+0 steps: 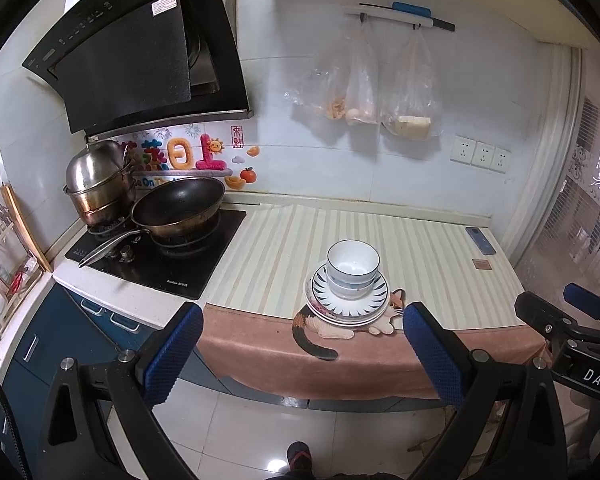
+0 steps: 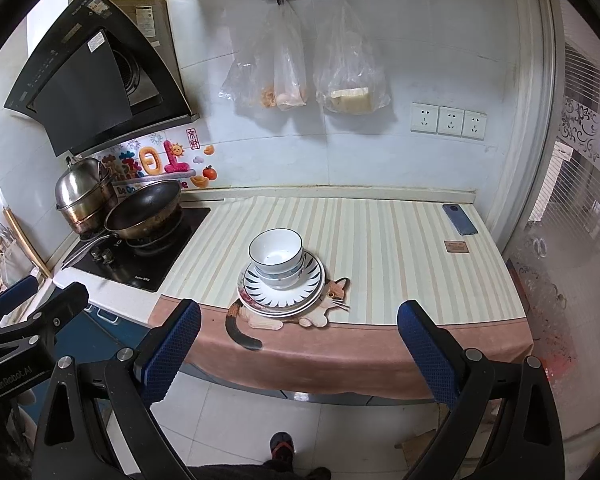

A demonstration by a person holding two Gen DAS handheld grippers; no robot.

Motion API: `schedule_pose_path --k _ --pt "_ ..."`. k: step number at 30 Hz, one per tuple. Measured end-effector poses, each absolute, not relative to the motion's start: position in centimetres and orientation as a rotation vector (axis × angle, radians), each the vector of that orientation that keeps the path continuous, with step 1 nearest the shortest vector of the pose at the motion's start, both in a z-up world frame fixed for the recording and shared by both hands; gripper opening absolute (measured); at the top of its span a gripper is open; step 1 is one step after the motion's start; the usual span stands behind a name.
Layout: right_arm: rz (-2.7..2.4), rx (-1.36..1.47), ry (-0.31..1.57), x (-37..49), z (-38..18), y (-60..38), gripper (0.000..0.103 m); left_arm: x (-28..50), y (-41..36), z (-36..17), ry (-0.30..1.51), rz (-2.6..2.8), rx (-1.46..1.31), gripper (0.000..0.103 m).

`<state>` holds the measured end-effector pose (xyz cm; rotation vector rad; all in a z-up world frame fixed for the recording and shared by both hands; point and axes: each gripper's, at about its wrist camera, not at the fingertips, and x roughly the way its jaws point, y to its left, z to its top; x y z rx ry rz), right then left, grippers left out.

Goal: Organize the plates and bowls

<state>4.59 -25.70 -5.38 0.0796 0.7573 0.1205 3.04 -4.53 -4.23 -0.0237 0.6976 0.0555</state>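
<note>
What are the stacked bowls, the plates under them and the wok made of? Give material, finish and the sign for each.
Bowls: likely glazed ceramic; glossy white, dark painted rim.
Plates: likely glazed ceramic too; shiny, printed dark ray pattern.
Wok: metal; dark inside, browned outside, polished steel-looking handle.

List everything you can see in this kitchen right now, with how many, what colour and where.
bowls: two, white with blue trim, nested on the plates
plates: a stack, count unclear, white with dark pattern, front of the counter
cloth: one, cream stripes with pink hem and cat print, covering the counter
phone: one, blue, back right of the counter
wok: one, dark, on the stove
steamer pot: one, steel, behind the wok
hood: one, black, above the stove
bags: three, clear, hanging on the wall
sockets: three, white, on the wall
left gripper: blue pads, open, short of the counter
right gripper: blue pads, open, short of the counter
</note>
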Motion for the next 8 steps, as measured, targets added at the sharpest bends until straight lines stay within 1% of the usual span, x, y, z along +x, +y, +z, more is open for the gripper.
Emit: schedule_pose_path --k 8 --pt "0.127 0.077 0.759 4.17 -5.48 -26.07 0.101 2.43 -5.19 -4.17 0.69 0.069 -0.028 0.103"
